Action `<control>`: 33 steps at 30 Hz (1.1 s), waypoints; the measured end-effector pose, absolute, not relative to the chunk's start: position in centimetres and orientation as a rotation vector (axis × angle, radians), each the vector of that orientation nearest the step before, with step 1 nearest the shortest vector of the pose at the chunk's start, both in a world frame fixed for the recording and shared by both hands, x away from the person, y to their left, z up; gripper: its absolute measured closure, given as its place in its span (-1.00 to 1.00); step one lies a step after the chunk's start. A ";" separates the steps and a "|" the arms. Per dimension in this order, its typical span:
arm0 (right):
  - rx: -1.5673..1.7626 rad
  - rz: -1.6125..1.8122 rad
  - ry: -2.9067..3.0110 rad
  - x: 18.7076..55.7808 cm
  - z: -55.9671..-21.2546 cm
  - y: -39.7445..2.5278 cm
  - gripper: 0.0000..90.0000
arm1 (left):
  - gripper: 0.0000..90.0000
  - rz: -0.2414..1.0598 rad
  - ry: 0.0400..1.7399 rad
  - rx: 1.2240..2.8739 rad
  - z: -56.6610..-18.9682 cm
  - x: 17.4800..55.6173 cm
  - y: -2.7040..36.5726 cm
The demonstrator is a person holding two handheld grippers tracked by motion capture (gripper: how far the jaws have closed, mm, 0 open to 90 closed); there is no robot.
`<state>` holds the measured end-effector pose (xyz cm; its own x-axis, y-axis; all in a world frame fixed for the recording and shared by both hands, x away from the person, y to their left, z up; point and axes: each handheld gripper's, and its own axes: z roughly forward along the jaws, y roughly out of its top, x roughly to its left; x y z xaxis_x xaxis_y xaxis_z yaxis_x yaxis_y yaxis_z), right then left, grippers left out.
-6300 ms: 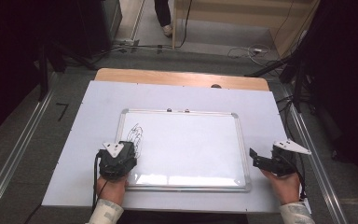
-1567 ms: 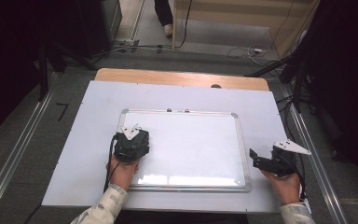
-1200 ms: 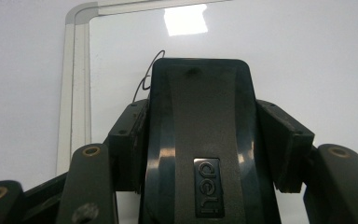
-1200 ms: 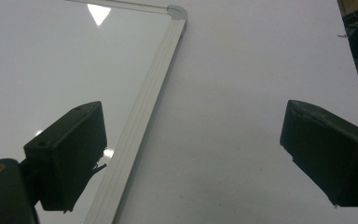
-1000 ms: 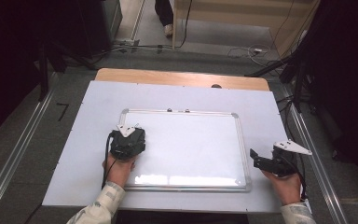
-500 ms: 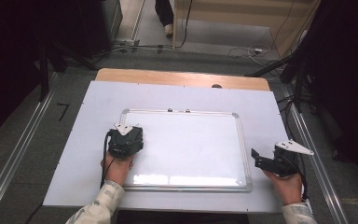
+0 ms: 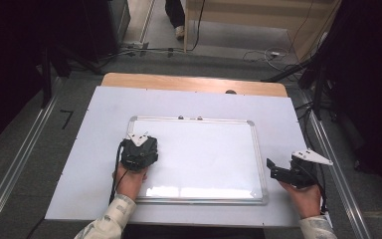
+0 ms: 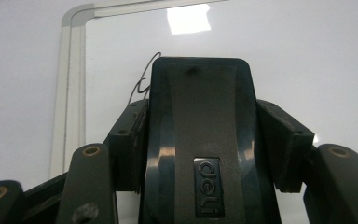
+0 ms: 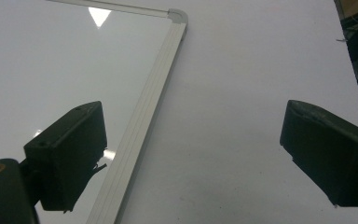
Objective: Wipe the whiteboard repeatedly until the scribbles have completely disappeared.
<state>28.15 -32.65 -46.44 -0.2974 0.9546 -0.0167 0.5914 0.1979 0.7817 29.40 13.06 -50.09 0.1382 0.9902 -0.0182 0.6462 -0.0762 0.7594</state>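
Observation:
A whiteboard (image 7: 206, 154) with a silver frame lies flat on the white table (image 7: 79, 164). My left gripper (image 7: 139, 148) is over the board's left part, shut on a black eraser (image 8: 200, 116) marked "deli" that presses onto the board (image 8: 261, 70). A short thin pen line (image 8: 142, 86) peeks out beside the eraser's far left corner. My right gripper (image 7: 274, 173) stands open off the board's right edge, low over the table. Between its jaws (image 9: 193, 154) are the frame (image 9: 144, 121) and bare table.
Two small dark knobs (image 7: 189, 118) sit on the board's far frame. A wooden strip (image 7: 194, 82) borders the table's far edge. Beyond it are grey floor, cables (image 7: 268, 52) and a person's shoe (image 7: 179, 31). Metal rails run along both sides.
The scribble on the board's upper left is almost wiped away. My left gripper went from the near left corner up onto that spot, with little shift in the last second. The right gripper stayed put.

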 end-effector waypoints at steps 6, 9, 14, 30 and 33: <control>1.435 0.932 1.972 28.2 -46.4 -32.6 -0.87 | -0.09 0.695 1.545 1.813 -50.1 29.3 12.0; 1.440 0.926 1.970 28.2 -46.4 -32.6 -0.87 | -0.09 0.689 1.534 1.825 -50.1 29.1 11.9; 1.439 0.920 1.969 28.1 -46.5 -32.7 -0.87 | -0.09 0.687 1.535 1.818 -50.1 28.8 12.0; 1.440 0.919 1.967 27.9 -46.5 -32.7 -0.87 | -0.09 0.683 1.570 1.808 -50.1 28.7 14.0; 1.441 0.923 1.967 27.9 -46.5 -32.8 -0.87 | -0.09 0.687 1.581 1.802 -50.1 28.8 14.4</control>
